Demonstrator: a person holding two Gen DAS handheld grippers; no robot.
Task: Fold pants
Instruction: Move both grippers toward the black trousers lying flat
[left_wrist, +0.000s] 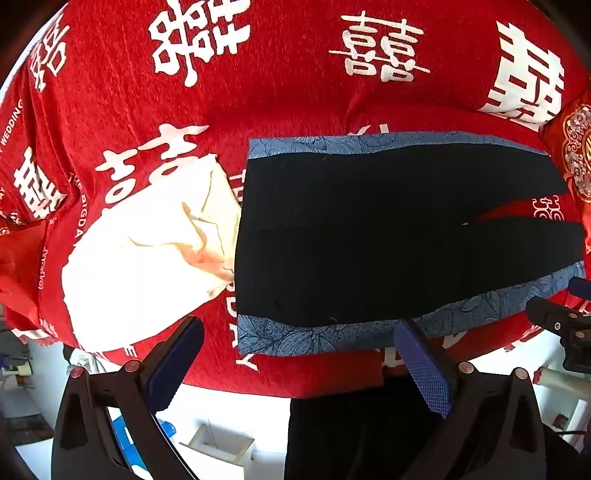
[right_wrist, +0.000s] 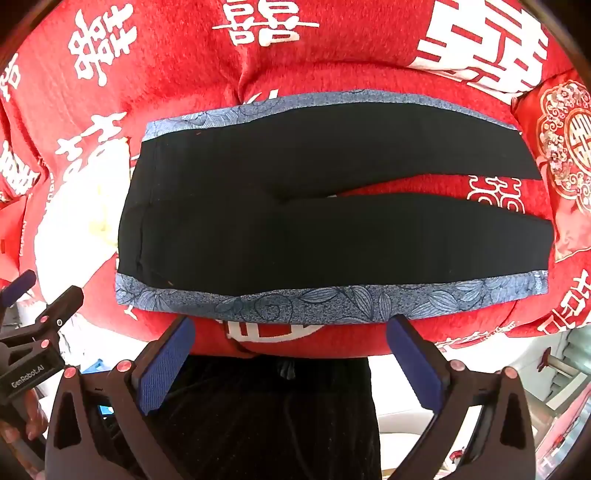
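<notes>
Black pants (right_wrist: 314, 206) flat on red bedspread (right_wrist: 177, 74), both tongs (left_wrist: 299, 369) (right_wrist: 291, 362) spread, empty, possibly cream cloth (left_wrist: 147, 258) beside waistband.

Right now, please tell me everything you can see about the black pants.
The black pants lie flat and unfolded on the red bedcover, waist to the left, both legs stretching right with a narrow gap between them. The cloth looks plain, dark and smooth. A blue band with a leaf print runs along each outer side. A white cloth lies right at the waist end; a red cushion is at the leg ends. No gripper touches them.
</notes>
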